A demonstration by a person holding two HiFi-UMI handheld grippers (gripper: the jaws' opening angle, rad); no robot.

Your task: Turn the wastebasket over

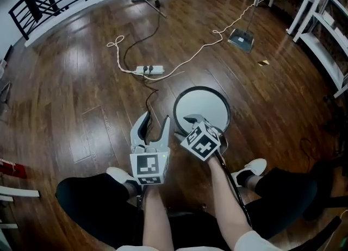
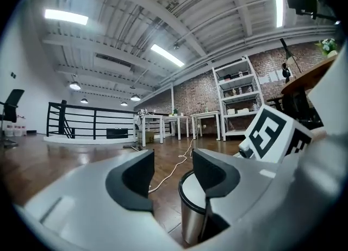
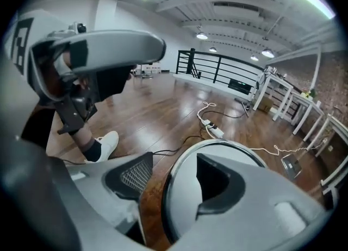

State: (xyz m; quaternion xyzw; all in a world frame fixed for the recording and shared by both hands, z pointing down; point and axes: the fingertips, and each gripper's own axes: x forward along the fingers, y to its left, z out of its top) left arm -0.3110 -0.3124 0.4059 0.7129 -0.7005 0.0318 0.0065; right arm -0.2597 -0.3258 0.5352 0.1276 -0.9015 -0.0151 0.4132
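A round steel wastebasket [image 1: 202, 88] with a black rim and a white inside face stands on the wood floor just in front of my feet. It also shows in the left gripper view as the wastebasket [image 2: 191, 218] and in the right gripper view as the wastebasket [image 3: 184, 201]. My right gripper [image 1: 202, 126] tilts down over its near rim; one jaw is inside the rim and the other outside, with a gap left to the wall. The right gripper [image 3: 174, 176] is open. My left gripper [image 1: 156, 120] hovers level just left of the basket, open, and the left gripper [image 2: 173, 176] has nothing between its jaws.
A power strip [image 1: 149, 70] with white and black cables lies on the floor beyond the basket. A flat grey dustpan-like thing [image 1: 241, 39] lies farther right. White shelves [image 1: 329, 32] line the right side, a black railing [image 1: 49, 0] the far left. My white shoes [image 1: 254, 167] flank the basket.
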